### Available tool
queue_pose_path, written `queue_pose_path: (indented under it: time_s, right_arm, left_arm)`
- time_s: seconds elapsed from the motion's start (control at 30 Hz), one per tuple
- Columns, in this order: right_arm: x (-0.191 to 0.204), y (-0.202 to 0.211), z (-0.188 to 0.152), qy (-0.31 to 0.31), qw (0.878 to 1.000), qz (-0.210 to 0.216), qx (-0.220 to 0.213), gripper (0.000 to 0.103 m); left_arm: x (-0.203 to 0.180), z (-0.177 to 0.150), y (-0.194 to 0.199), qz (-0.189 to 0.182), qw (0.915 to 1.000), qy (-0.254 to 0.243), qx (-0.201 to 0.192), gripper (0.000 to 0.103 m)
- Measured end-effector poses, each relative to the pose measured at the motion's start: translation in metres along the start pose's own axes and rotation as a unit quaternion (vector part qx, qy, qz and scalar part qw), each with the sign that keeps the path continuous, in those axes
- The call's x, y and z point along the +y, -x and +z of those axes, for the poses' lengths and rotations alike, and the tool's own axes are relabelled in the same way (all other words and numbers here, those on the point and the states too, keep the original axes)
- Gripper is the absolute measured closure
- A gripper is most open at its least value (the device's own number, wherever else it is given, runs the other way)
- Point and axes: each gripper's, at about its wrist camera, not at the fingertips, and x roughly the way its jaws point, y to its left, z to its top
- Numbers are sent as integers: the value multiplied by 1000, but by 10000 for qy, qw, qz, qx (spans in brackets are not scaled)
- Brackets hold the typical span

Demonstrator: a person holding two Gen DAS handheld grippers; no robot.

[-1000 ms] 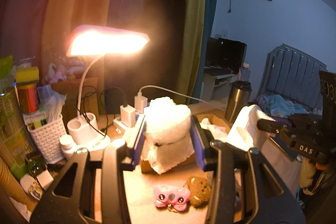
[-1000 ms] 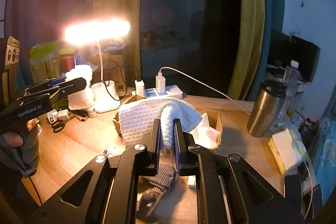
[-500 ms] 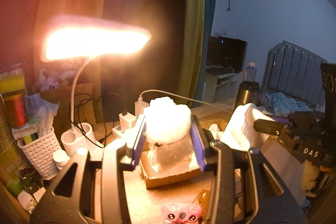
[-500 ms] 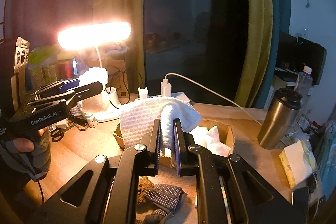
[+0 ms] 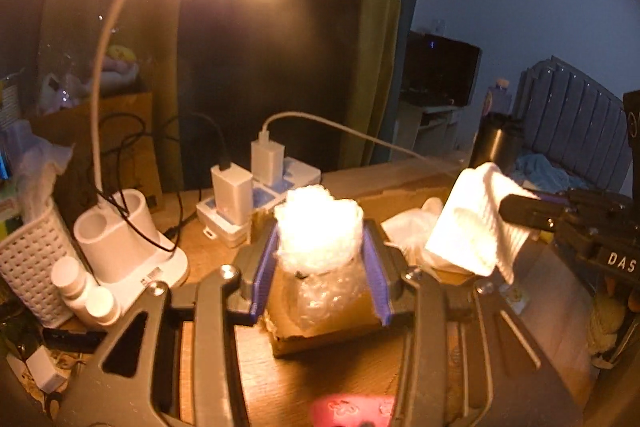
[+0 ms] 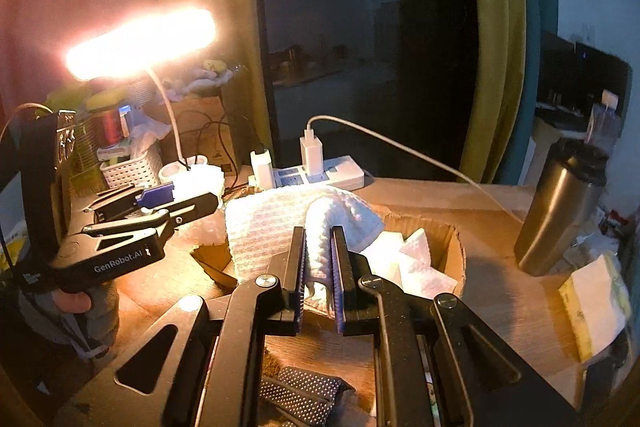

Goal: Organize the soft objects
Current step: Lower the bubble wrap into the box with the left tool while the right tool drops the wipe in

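My left gripper (image 5: pixel 318 267) is shut on a roll of white bubble wrap (image 5: pixel 318 227) and holds it above the near left corner of a cardboard box (image 5: pixel 320 331). My right gripper (image 6: pixel 318 279) is shut on a white waffle towel (image 6: pixel 280 227) and holds it over the same box (image 6: pixel 448 247), which has crumpled white tissue (image 6: pixel 416 267) inside. In the left wrist view the towel (image 5: pixel 472 231) hangs from the right gripper (image 5: pixel 520 215) at the right. In the right wrist view the left gripper (image 6: pixel 188 195) with the bubble wrap (image 6: pixel 198 183) is at the left.
A lit desk lamp (image 5: pixel 120 243) stands at the left, with a white basket (image 5: pixel 28 267), small bottles (image 5: pixel 80 291) and a power strip with chargers (image 5: pixel 256 203). A steel tumbler (image 6: pixel 560 211) stands right. A pink toy (image 5: pixel 352 409) and a dotted dark cloth (image 6: pixel 300 395) lie near.
My left gripper has moved forward and toward the box with the bubble wrap; the lamp looms larger. My right gripper has moved closer over the box, still holding the towel.
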Motion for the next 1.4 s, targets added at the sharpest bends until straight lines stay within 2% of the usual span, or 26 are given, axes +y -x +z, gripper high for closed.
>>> queue_pose_path:
  time_s: [0.17, 0.33, 0.4, 0.63, 1.0, 1.4]
  right_arm:
    - [-10, -16, -6, -187, 9997, 100, 134, 91]
    - [-15, -27, -9, -247, 9994, 157, 196, 90]
    - [-15, -31, -9, -277, 9993, 151, 218, 91]
    - [-13, -45, -8, -322, 9988, 236, 298, 91]
    - [6, -68, -7, -279, 9982, 289, 437, 90]
    - [37, -106, -7, -169, 9951, 372, 903, 90]
  left_arm:
    - [0, -8, -26, 95, 9996, -41, 278, 61]
    - [-3, -16, -47, 435, 9974, -197, 543, 60]
    - [-1, -18, -50, 450, 9969, -161, 626, 51]
    - [7, -15, -41, 459, 9976, 59, 517, 50]
    - [33, -15, 1, 655, 9968, 424, 165, 50]
    - [53, -19, 20, 667, 9957, 646, 5, 50]
